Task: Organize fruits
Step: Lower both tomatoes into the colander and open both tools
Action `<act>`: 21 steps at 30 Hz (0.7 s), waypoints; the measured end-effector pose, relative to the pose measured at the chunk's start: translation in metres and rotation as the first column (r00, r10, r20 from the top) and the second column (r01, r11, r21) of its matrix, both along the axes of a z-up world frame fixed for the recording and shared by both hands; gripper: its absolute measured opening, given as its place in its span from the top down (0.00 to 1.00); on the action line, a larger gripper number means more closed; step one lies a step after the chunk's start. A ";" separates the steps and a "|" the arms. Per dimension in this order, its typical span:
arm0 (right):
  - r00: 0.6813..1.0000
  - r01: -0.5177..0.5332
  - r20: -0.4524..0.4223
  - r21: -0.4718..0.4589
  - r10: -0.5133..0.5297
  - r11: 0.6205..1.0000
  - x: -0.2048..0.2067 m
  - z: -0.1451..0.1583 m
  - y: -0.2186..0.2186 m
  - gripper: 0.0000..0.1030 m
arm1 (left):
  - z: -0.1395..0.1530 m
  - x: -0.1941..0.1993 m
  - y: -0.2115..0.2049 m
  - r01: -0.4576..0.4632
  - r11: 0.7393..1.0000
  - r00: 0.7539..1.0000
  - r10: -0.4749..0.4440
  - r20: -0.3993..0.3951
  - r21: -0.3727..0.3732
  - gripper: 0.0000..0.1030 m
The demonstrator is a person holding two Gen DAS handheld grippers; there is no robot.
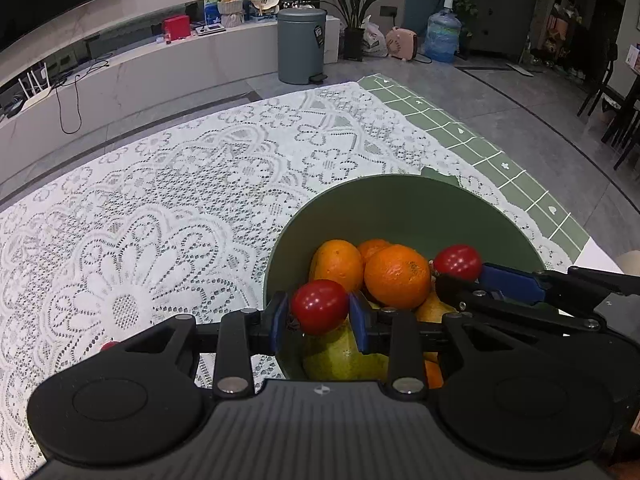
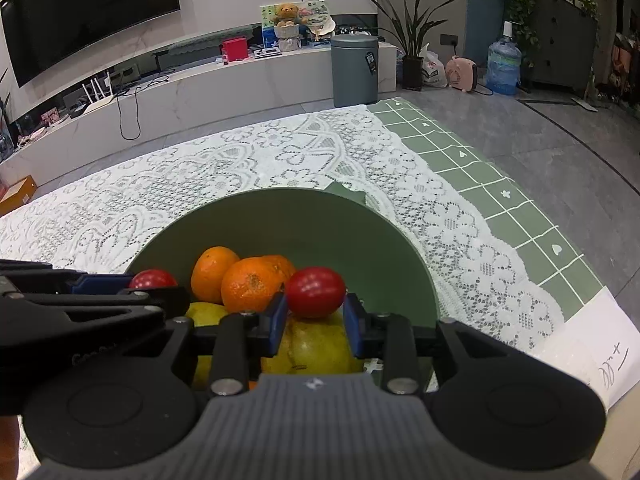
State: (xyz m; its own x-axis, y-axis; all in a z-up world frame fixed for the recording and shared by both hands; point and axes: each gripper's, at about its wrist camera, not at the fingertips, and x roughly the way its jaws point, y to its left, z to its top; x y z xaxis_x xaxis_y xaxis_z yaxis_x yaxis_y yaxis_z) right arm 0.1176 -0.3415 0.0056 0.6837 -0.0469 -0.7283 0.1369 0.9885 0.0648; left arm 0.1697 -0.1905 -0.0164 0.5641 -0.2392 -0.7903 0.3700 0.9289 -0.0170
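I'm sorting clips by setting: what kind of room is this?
Most likely a home living room: a large wall-mounted TV above a long low media console, a potted plant on the floor, and a lace-covered table.

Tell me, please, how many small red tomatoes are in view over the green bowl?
2. One red tomato is held in the left gripper above the bowl; the other tomato is held in the right gripper. Others may lie hidden under the fruit.

Tomatoes (image 1: 319, 306): two. Oranges (image 1: 397, 276): three. Bowl (image 1: 400, 208): one.
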 end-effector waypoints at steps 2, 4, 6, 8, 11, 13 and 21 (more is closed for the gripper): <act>1.000 0.002 -0.006 -0.001 -0.002 1.000 0.001 -0.001 0.000 0.72 | -0.002 0.000 -0.001 0.000 1.000 1.000 0.000 -0.002 0.005 0.64; 1.000 0.004 -0.016 0.002 -0.003 1.000 0.002 -0.002 0.000 0.72 | -0.003 0.001 -0.001 0.000 1.000 1.000 0.000 -0.007 0.006 0.64; 1.000 0.002 -0.022 0.010 -0.001 1.000 0.003 -0.004 -0.002 0.73 | -0.003 0.001 -0.002 0.001 1.000 1.000 -0.001 -0.007 0.008 0.64; 1.000 0.002 -0.024 0.014 -0.001 1.000 0.003 -0.004 -0.002 0.72 | -0.003 0.001 -0.001 0.001 1.000 1.000 -0.001 -0.014 0.004 0.64; 1.000 0.004 -0.024 0.016 -0.004 1.000 0.004 -0.004 -0.003 0.72 | -0.001 0.000 0.001 0.001 1.000 1.000 -0.001 -0.023 -0.009 0.64; 1.000 0.004 -0.013 0.016 -0.004 1.000 0.002 -0.002 -0.003 0.71 | 0.002 -0.002 0.003 -0.002 1.000 1.000 0.001 -0.022 -0.019 0.64; 0.999 0.007 0.051 0.031 -0.009 0.999 -0.007 0.007 -0.005 0.45 | 0.025 -0.017 0.015 -0.015 0.999 1.000 0.015 0.013 -0.030 0.55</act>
State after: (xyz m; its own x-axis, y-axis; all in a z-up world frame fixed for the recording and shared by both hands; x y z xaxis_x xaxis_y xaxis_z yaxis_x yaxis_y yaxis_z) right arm 0.1101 -0.3468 0.0121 0.7196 -0.0304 -0.6937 0.1403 0.9848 0.1024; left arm 0.1532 -0.1752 0.0090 0.5781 -0.2541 -0.7754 0.3566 0.9334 -0.0400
